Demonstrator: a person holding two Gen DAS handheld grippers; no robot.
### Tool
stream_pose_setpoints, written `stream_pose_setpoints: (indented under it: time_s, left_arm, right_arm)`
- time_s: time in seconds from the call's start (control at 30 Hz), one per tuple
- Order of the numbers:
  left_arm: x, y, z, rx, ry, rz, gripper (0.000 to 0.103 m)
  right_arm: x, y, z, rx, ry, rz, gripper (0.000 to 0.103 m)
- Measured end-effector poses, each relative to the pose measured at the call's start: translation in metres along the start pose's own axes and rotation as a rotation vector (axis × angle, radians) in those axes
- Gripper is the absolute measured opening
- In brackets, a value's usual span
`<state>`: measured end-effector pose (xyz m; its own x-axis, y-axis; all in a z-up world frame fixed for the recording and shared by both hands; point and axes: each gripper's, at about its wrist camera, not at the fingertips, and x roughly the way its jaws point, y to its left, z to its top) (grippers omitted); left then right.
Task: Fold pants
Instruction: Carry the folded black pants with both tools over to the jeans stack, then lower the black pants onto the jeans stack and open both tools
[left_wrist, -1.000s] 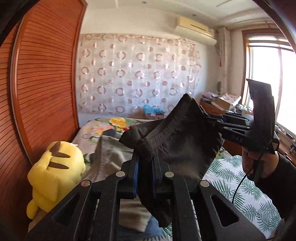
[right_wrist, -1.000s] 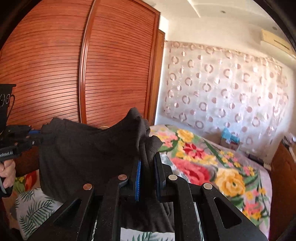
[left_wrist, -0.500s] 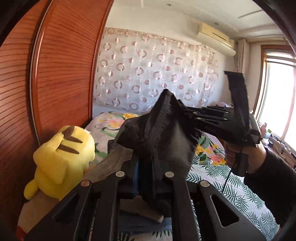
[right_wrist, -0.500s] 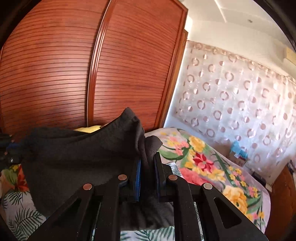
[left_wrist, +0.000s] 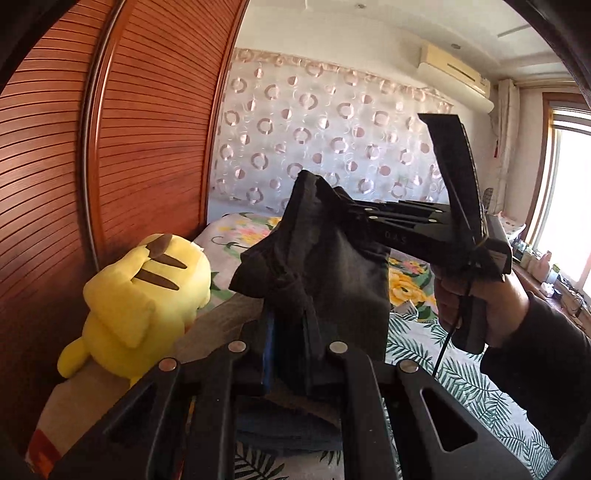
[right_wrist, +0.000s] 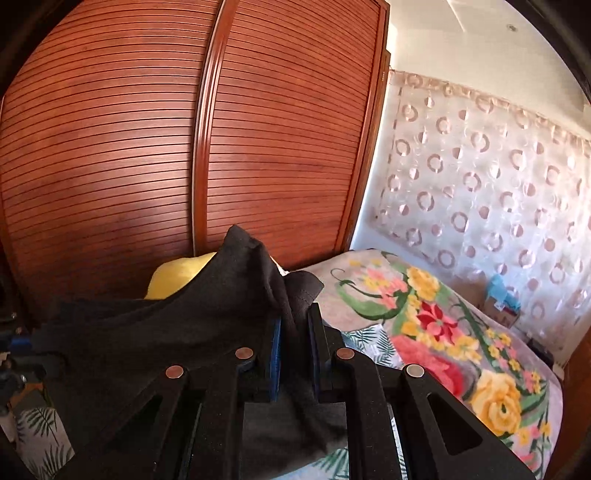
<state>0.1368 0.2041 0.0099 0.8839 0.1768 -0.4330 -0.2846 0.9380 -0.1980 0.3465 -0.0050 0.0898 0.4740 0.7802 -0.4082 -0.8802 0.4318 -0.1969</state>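
Note:
The black pants (left_wrist: 332, 266) hang bunched in the air between both grippers, above the bed. My left gripper (left_wrist: 291, 332) is shut on one part of the cloth, which spills over its fingers. In the left wrist view my right gripper (left_wrist: 354, 214) comes in from the right, gripped by a hand (left_wrist: 480, 306), its tips buried in the upper fold. In the right wrist view that right gripper (right_wrist: 295, 332) is shut on a ridge of the pants (right_wrist: 166, 332), which stretch away to the left. The lower part of the pants is hidden behind the gripper bodies.
A yellow plush toy (left_wrist: 144, 295) sits at the left against the slatted wooden wardrobe (left_wrist: 110, 166). A stack of folded clothes (left_wrist: 288, 432) lies just beneath the left gripper. The bed carries a floral blanket (right_wrist: 443, 332) and a leaf-print sheet (left_wrist: 461, 369). A dotted curtain (left_wrist: 332, 129) hangs behind.
The two grippers have come closer together, the right one sliding left toward the left one. The pants, spread wide before, now bunch into a narrower doubled fold. Both views swung toward the wardrobe.

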Motion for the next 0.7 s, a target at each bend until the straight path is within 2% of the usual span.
stream_pose_setpoints:
  time_s: [0.17,0.27,0.37,0.47,0.6,0.7]
  left_arm:
    - [0.005,0.002,-0.006,-0.001,0.023,0.022,0.012]
    - [0.008,0.004,-0.007,-0.006,0.037,0.029,0.012]
    - [0.009,0.004,-0.008,-0.005,0.040,0.033,0.012]
    - [0.010,0.004,-0.008,-0.006,0.043,0.035,0.012]
    - [0.011,0.005,-0.009,-0.009,0.046,0.038,0.012]
    - [0.013,0.006,-0.010,-0.009,0.051,0.044,0.012]
  right_arm:
    - [0.008,0.000,-0.002,0.008,0.016,0.014,0.012]
    - [0.012,-0.004,-0.002,0.025,0.053,0.004,0.025]
    - [0.003,-0.011,-0.002,0.046,0.042,0.017,0.029]
    - [-0.010,-0.020,-0.001,0.061,0.023,0.010,0.043]
    - [-0.028,-0.033,-0.011,0.087,0.020,0.010,0.045]
    - [-0.031,-0.041,-0.024,0.090,0.052,0.002,0.045]
